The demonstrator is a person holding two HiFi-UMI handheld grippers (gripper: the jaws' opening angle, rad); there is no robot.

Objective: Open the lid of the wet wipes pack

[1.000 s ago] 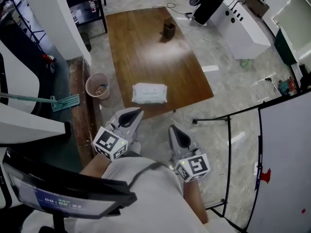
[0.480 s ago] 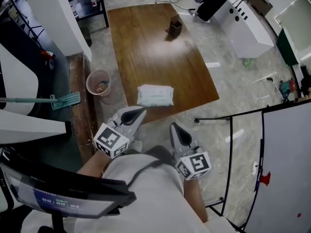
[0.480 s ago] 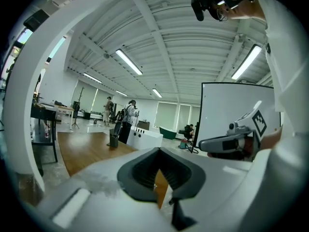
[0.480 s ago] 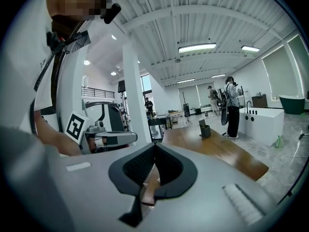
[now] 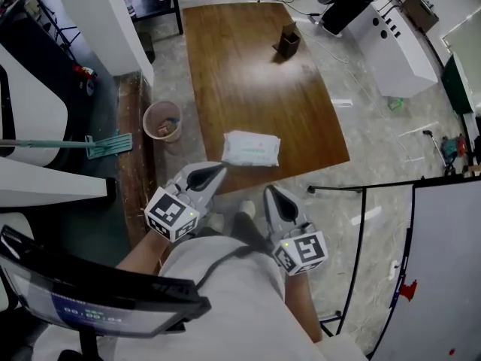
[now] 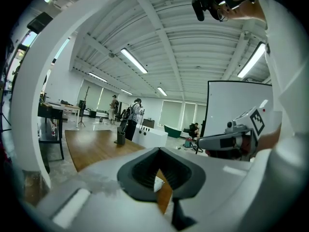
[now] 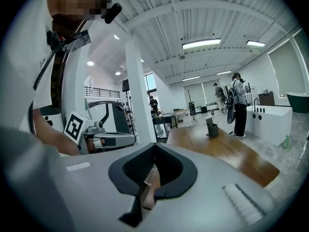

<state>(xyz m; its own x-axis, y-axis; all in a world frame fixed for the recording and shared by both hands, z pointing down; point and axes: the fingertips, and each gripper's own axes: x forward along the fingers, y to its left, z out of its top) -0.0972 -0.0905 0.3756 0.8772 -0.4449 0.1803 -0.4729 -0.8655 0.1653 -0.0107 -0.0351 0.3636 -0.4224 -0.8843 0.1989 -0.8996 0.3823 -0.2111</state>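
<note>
The white wet wipes pack (image 5: pixel 252 148) lies flat near the front edge of the brown wooden table (image 5: pixel 248 74), its lid closed. Both grippers hover in front of the person's body, short of that edge and not touching the pack. My left gripper (image 5: pixel 220 168) is shut and empty, its tip just left of the pack's near corner. My right gripper (image 5: pixel 269 191) is also shut and empty, a little below the pack. In the left gripper view the shut left gripper (image 6: pixel 158 150) points over the table (image 6: pixel 96 146); a sliver of the white pack (image 6: pixel 157 184) shows in the gap behind its tips.
A dark holder (image 5: pixel 286 41) stands at the table's far end. A round bin (image 5: pixel 163 121) and a mop (image 5: pixel 98 146) lie on the floor to the left, beside a white column (image 5: pixel 113 21). A whiteboard on a black stand (image 5: pixel 443 262) is at the right. People stand far off.
Both grippers have drifted forward toward the table's front edge, still shut. The pack has stayed where it was on the table.
</note>
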